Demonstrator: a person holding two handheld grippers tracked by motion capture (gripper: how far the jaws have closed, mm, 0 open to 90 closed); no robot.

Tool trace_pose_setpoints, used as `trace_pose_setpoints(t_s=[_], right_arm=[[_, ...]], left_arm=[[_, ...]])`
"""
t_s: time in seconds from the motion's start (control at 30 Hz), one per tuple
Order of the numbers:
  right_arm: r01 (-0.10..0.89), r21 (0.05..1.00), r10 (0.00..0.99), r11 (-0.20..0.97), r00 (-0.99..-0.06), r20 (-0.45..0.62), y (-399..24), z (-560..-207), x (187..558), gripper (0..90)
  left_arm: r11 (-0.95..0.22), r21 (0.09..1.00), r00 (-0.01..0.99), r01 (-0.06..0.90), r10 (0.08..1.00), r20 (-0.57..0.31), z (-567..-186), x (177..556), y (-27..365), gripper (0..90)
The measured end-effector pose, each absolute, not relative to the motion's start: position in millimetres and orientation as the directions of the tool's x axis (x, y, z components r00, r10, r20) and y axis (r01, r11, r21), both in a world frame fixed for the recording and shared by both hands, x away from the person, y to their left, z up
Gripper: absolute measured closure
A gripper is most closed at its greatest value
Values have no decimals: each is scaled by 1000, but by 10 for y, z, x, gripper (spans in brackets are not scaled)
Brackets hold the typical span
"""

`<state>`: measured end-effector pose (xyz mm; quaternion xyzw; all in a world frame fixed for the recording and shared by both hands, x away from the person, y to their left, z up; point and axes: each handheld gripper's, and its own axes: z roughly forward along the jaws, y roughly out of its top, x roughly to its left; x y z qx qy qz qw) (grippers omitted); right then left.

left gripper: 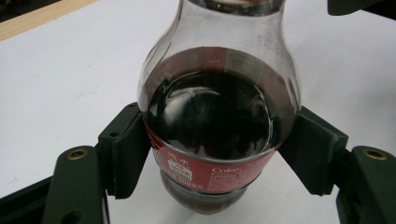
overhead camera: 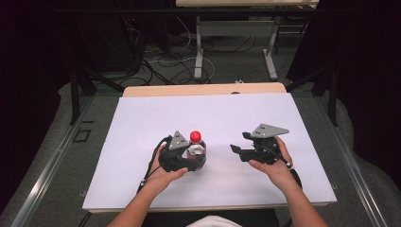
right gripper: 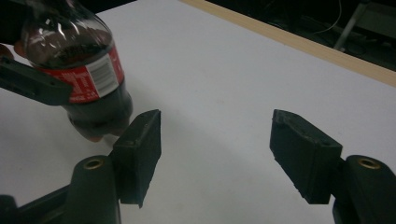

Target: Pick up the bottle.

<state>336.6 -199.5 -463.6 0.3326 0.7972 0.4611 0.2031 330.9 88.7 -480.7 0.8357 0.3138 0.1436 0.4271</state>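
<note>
**benchnoob:** So where are we at here? Looks like the left gripper (overhead camera: 189, 158) already has the cola bottle (overhead camera: 196, 147)?

**tablecam_guy:** Yep. In the left gripper view both jaws are pressed on the bottle (left gripper: 212, 126) from either side, right at the red label, so it's clamped. The bottle stands a bit left of the middle of the desk (overhead camera: 142, 123), closer to the near edge than the far one. Dark drink inside, not filled all the way up.

**benchnoob:** Cap on?

**tablecam_guy:** Red cap (overhead camera: 196, 136) is on top, looks closed to me. So I'd say the grab is done and whatever comes after (opening it, I'd guess) hasn't started.

**benchnoob:** And the right gripper (overhead camera: 241, 142)?

**tablecam_guy:** Empty, jaws wide apart. It sits to the right of the bottle with a clear gap, pointed toward it. In the right gripper view the bottle (right gripper: 81, 70) is off to the upper left, outside the jaws, nothing between them but bare desk.

**benchnoob:** Is the bottle lifted or standing?

**tablecam_guy:** Hard to call. It looks tilted in the right gripper view, but that camera turns with the hand, so can't say for sure.
</note>
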Motion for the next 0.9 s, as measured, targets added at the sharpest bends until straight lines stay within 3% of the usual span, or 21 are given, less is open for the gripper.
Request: trace_pose_setpoints(t_s=[0.43, 0.9], right_arm=[[365, 873, 613, 323, -783, 101, -1694, -4351, 3358, 455], [367, 875, 575, 314, -808, 133, -1320, -4092, 3376, 487]], left_arm=[[-459, 790, 779, 406, 626, -37, -4853, 3258, 801, 298], [-473, 780, 783, 409, 622, -33, -4892, 3251, 775, 297]])
